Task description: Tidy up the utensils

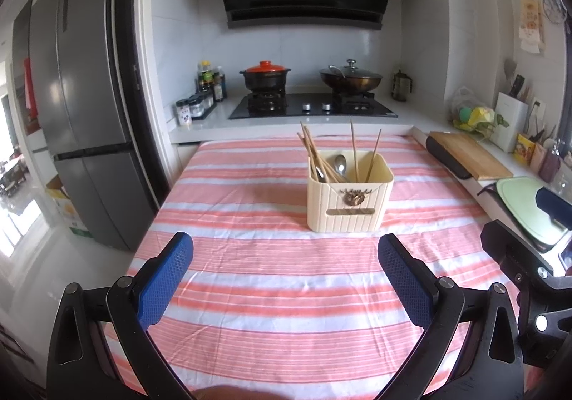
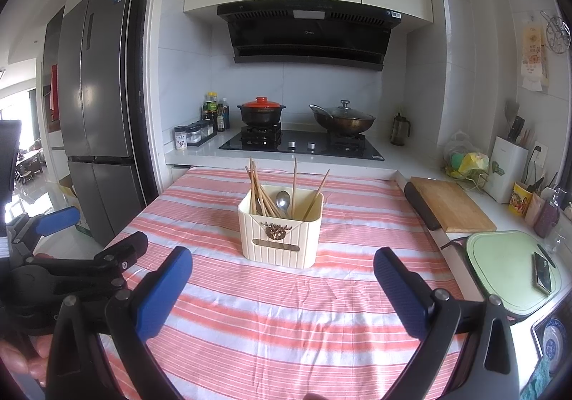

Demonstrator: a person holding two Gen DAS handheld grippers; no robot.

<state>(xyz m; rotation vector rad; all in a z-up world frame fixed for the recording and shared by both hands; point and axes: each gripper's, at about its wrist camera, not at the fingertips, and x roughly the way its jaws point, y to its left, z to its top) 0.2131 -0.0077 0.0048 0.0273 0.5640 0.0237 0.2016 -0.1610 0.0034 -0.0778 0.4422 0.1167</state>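
Cream utensil holder (image 1: 349, 199) upright mid-table on the pink striped cloth (image 1: 271, 296), holding chopsticks (image 1: 318, 158) and a metal spoon (image 1: 340, 164). It sits beyond both grippers, touching neither. Left gripper (image 1: 285, 280): fingers spread wide, empty, holder far and slightly right. Right gripper (image 2: 282, 291): fingers likewise apart, empty, holder straight ahead. Stove (image 1: 311, 106) at far counter.

Loads of open room on the table (image 1: 250, 292), just one thing in the way.

Only obstacle up front: cream utensil holder (image 1: 348, 200) mid-cloth with chopsticks (image 1: 316, 157) poking up and leaning left. Clear striped cloth all around it. Right edge hemmed in by wooden cutting board (image 2: 452, 208) and green board (image 2: 507, 267); fridge (image 2: 100, 114) well off left.
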